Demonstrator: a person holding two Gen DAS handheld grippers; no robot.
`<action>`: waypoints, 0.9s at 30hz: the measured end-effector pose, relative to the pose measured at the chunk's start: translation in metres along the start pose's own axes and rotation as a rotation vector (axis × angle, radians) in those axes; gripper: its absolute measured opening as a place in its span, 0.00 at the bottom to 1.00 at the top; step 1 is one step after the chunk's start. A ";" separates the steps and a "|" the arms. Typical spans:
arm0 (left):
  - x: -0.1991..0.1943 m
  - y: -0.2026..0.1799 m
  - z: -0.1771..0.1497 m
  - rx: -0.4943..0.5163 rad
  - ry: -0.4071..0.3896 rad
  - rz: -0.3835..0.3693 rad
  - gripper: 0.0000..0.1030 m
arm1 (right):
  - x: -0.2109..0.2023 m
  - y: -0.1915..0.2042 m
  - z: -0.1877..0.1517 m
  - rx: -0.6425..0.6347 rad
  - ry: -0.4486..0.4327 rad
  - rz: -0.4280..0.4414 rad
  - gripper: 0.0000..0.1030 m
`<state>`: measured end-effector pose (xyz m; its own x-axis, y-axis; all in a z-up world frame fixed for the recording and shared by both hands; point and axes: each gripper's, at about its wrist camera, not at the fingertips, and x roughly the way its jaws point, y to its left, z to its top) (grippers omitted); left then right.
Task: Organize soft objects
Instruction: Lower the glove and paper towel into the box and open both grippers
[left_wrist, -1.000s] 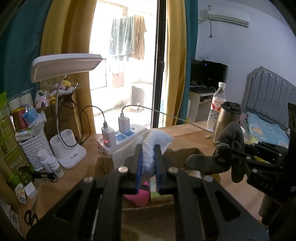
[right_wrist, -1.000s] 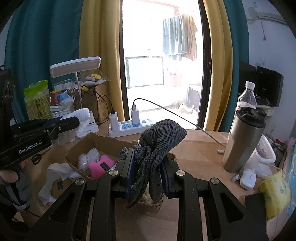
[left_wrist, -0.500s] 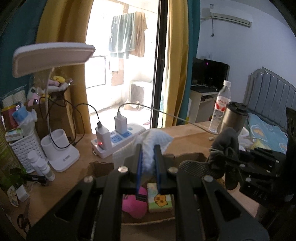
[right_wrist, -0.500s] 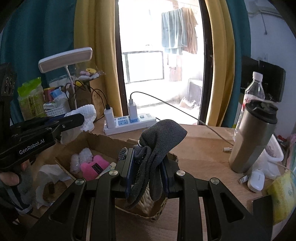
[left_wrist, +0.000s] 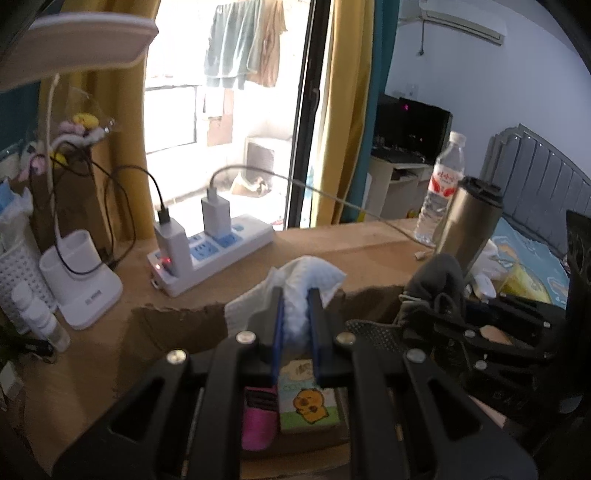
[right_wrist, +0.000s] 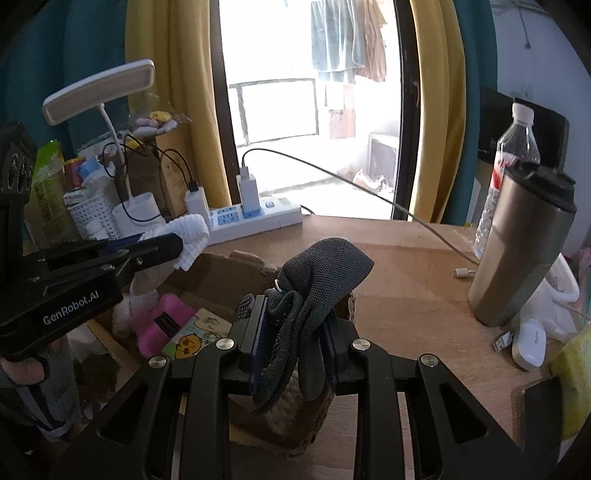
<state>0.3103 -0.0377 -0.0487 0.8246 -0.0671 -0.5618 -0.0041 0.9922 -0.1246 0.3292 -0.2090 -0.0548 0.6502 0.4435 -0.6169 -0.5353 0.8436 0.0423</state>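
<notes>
My left gripper (left_wrist: 294, 295) is shut on a white waffle cloth (left_wrist: 306, 277) and holds it above an open cardboard box (left_wrist: 177, 328). The box holds a pink soft item (left_wrist: 258, 424) and a cartoon tissue pack (left_wrist: 308, 402). My right gripper (right_wrist: 295, 306) is shut on a dark grey knit glove (right_wrist: 325, 266), held over a woven basket (right_wrist: 291, 410) to the right of the box. The left gripper with its cloth (right_wrist: 190, 240) shows at the left of the right wrist view. The glove (left_wrist: 436, 284) shows at the right of the left wrist view.
A white power strip (left_wrist: 218, 254) with chargers lies behind the box. A desk lamp base (left_wrist: 81, 277) and a white basket (left_wrist: 18, 273) stand at the left. A steel tumbler (right_wrist: 521, 247), a water bottle (right_wrist: 509, 162) and a white mouse (right_wrist: 528, 343) are at the right.
Both grippers have moved forward and lower over the box and basket, each keeping its hold. The box contents show more fully below the left gripper.
</notes>
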 end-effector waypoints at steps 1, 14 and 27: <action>0.004 0.001 -0.002 -0.003 0.012 -0.002 0.12 | 0.001 -0.001 -0.001 0.001 0.004 -0.001 0.27; 0.030 0.007 -0.016 -0.026 0.107 -0.003 0.14 | 0.018 -0.005 -0.006 0.027 0.043 -0.027 0.34; 0.025 0.003 -0.015 -0.025 0.152 0.012 0.52 | 0.001 -0.001 -0.002 0.022 -0.002 -0.029 0.61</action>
<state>0.3221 -0.0383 -0.0751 0.7289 -0.0727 -0.6808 -0.0287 0.9902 -0.1364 0.3292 -0.2102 -0.0571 0.6661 0.4194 -0.6168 -0.5043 0.8625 0.0418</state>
